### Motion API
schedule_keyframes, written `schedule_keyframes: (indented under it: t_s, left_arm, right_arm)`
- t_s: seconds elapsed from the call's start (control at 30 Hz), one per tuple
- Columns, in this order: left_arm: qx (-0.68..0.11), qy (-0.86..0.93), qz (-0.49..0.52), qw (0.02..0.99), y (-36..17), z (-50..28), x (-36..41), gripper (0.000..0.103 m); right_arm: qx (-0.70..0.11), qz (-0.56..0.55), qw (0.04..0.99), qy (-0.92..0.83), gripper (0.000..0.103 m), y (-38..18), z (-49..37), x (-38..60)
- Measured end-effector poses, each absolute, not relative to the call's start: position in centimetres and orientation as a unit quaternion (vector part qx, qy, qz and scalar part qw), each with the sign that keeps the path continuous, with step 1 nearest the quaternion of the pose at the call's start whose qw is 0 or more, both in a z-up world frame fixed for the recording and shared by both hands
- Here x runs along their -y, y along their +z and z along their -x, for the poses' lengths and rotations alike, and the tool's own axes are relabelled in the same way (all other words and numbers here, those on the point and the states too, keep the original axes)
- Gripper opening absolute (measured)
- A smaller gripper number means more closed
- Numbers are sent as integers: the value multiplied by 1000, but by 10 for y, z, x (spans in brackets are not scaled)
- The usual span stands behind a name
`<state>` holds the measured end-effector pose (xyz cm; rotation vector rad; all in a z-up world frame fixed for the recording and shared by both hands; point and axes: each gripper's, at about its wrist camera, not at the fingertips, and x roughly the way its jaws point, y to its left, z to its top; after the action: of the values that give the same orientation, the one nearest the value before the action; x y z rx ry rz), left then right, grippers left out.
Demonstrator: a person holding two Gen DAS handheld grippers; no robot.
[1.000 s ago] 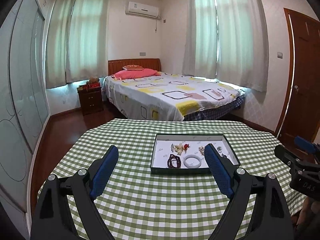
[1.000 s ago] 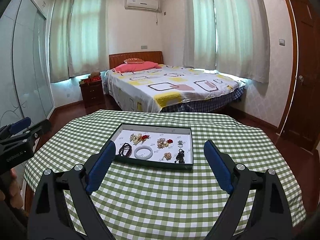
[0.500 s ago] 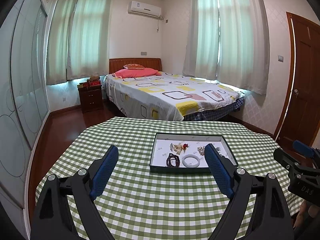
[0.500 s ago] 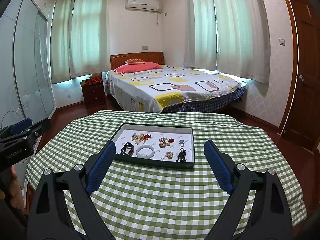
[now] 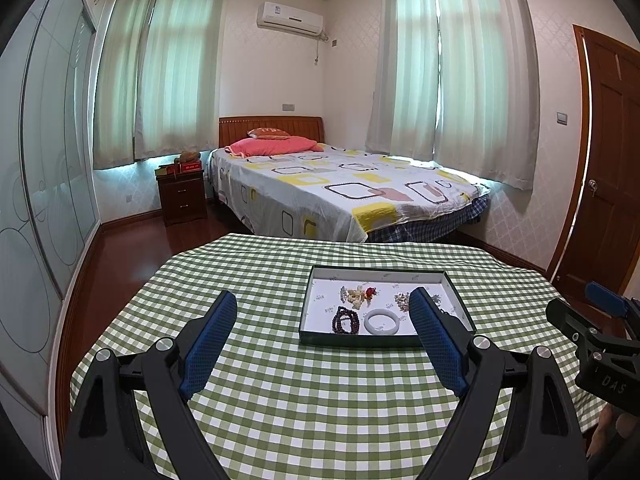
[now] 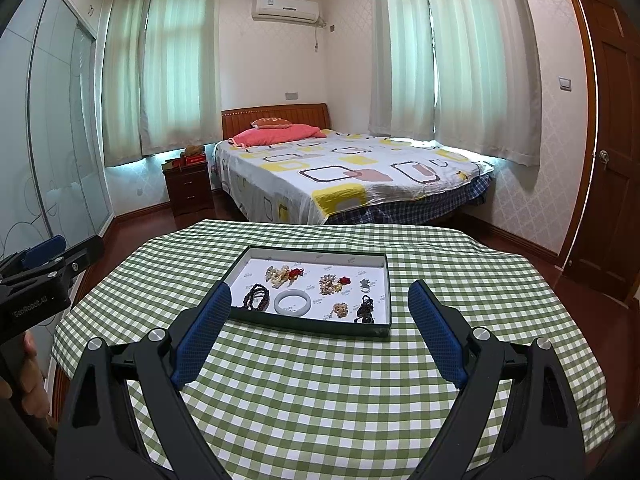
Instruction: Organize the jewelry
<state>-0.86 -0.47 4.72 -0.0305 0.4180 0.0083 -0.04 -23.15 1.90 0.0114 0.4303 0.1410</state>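
Note:
A dark-rimmed shallow tray point(image 6: 304, 325) with a white floor lies on the green checked tablecloth point(image 6: 320, 380). Inside it are a white bangle point(image 6: 292, 302), a dark bead bracelet point(image 6: 256, 298), a cream and red bead cluster point(image 6: 284, 273), several small pieces and a black bead string point(image 6: 365, 309). My right gripper point(image 6: 319, 298) hovers open above the cloth, short of the tray. My left gripper point(image 5: 323, 306) is open too, with the tray point(image 5: 360, 340) ahead to its right; its right pad hides part of the tray. Each gripper shows at the edge of the other's view.
The cloth-covered table ends in a rounded far edge point(image 5: 320, 242). Beyond it stand a bed point(image 5: 344, 192), a dark nightstand point(image 5: 182, 196), curtained windows, a glass wardrobe on the left and a wooden door point(image 5: 608, 168) on the right. A hand point(image 6: 28, 376) grips the left tool.
Both views have shifted slightly, so the tray sits a little lower and nearer in the frames. The grippers stay open and nothing in the tray has moved.

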Motion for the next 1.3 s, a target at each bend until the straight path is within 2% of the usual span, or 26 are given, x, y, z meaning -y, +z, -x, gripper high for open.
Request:
schedule_keyframes:
  t_s: [1.3]
  left_arm:
    - [-209,-1,22,978,41,7,11,85]
  right_arm:
    - [-221,-5,972,73,88,11,1,230]
